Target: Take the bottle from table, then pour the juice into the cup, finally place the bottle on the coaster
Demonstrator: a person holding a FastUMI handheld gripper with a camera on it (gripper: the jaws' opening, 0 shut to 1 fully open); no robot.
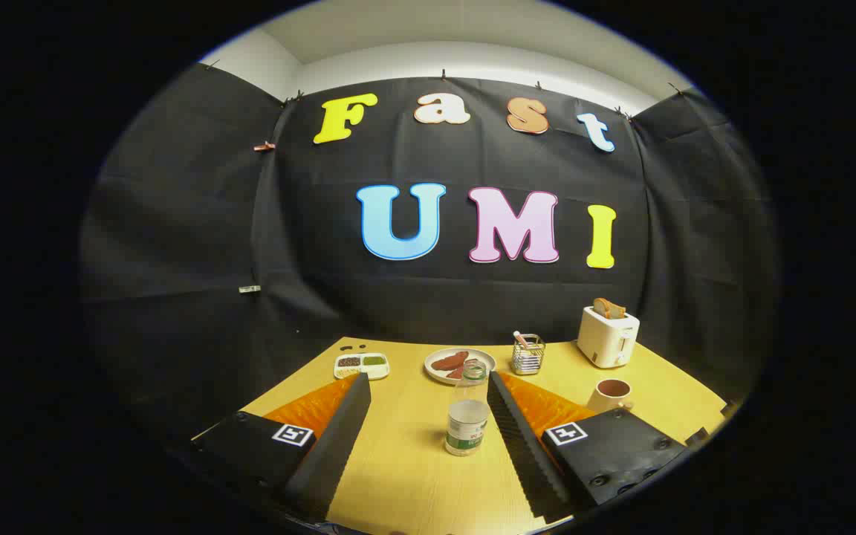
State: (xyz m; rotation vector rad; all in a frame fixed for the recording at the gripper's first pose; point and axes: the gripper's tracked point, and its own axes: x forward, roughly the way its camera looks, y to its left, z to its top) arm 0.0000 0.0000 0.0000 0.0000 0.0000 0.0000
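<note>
Clear uncapped bottle (467, 410) upright, tan cup (611, 394) well apart.

The table (406, 475) is a warm yellow wood grain. The gripper (428, 394), its fingers spread wide with the bottle between them untouched, has black ribbed fingers (335, 438), orange backing and black bodies with black-and-white square markers. The bottle (468, 416) is clear with a white and green label. The cup (611, 394) is beige, dark inside. The toaster (606, 338) is white with brown toast. The plate (460, 365) is white with reddish-brown food.
</note>
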